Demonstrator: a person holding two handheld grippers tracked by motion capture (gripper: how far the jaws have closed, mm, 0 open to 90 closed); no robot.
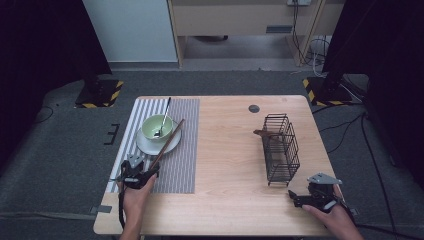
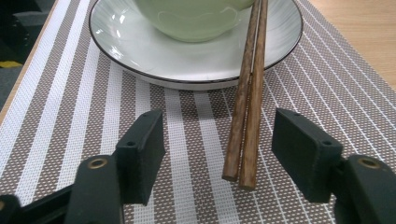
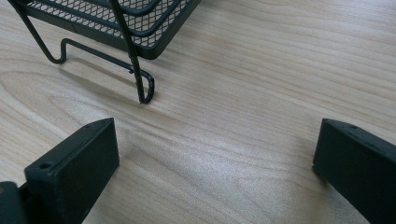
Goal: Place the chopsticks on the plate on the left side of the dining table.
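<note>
A pair of brown wooden chopsticks [image 1: 169, 140] leans on the rim of a white plate [image 1: 150, 146], its near ends resting on the striped placemat [image 1: 180, 165]. On the plate stands a pale green bowl [image 1: 156, 127] with a metal spoon [image 1: 164, 117] in it. My left gripper [image 1: 149, 169] sits at the chopsticks' near ends. In the left gripper view the chopsticks [image 2: 247, 116] lie between the open jaws of my left gripper [image 2: 219, 128], with a gap on each side. My right gripper [image 1: 292, 196] is open over bare wood. In its own view my right gripper [image 3: 217, 140] holds nothing.
A black wire rack [image 1: 281, 147] stands on the right half of the wooden table [image 1: 225, 150], just beyond my right gripper, and a brown piece sticks out of its left side. The rack's foot [image 3: 144, 88] is close ahead of the right jaws. A round cable hole [image 1: 254, 108] lies near the far edge.
</note>
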